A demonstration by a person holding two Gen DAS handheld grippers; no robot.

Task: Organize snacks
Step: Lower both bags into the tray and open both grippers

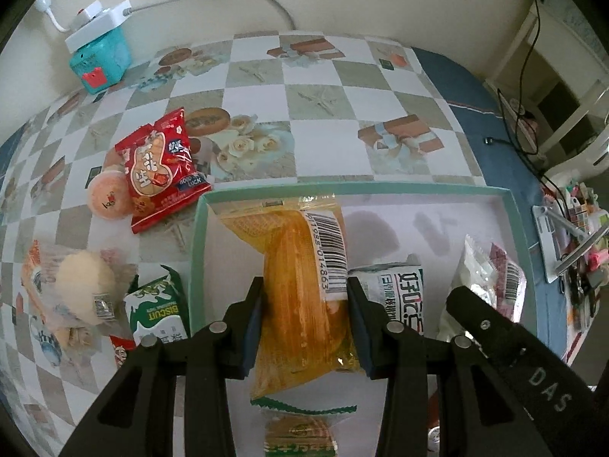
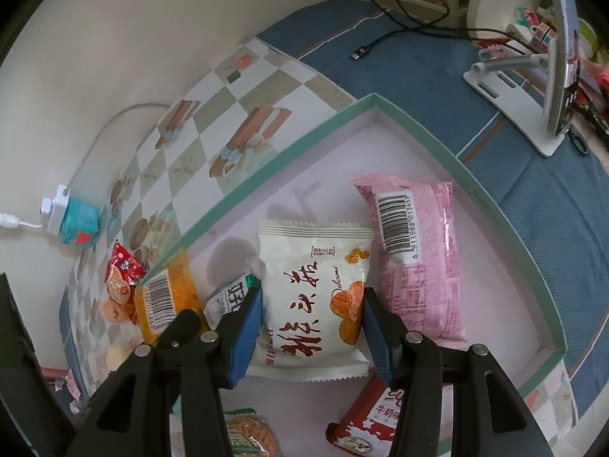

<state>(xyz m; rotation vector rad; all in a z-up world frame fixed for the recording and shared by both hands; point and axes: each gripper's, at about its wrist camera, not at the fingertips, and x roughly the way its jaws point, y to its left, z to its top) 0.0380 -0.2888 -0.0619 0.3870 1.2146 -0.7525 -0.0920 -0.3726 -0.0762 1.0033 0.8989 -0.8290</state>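
Note:
My left gripper point(image 1: 304, 301) is shut on a yellow snack packet point(image 1: 297, 259) with a barcode label and holds it over the left end of a green-rimmed box point(image 1: 198, 247). My right gripper point(image 2: 310, 316) is shut on a white packet point(image 2: 312, 289) printed with red writing and orange biscuits, over the middle of the same box point(image 2: 304, 152). A pink packet point(image 2: 418, 251) lies flat in the box to its right. A small white-and-green packet point(image 1: 396, 293) lies between the two held packets. The yellow packet point(image 2: 167, 297) also shows in the right wrist view.
On the checked tablecloth left of the box lie a red packet point(image 1: 160, 167), a green biscuit packet point(image 1: 160, 308) and a wrapped round pastry point(image 1: 83, 285). A red packet point(image 2: 380, 415) lies at the box's near edge. A phone stand point(image 2: 514, 91) and cables sit at the right.

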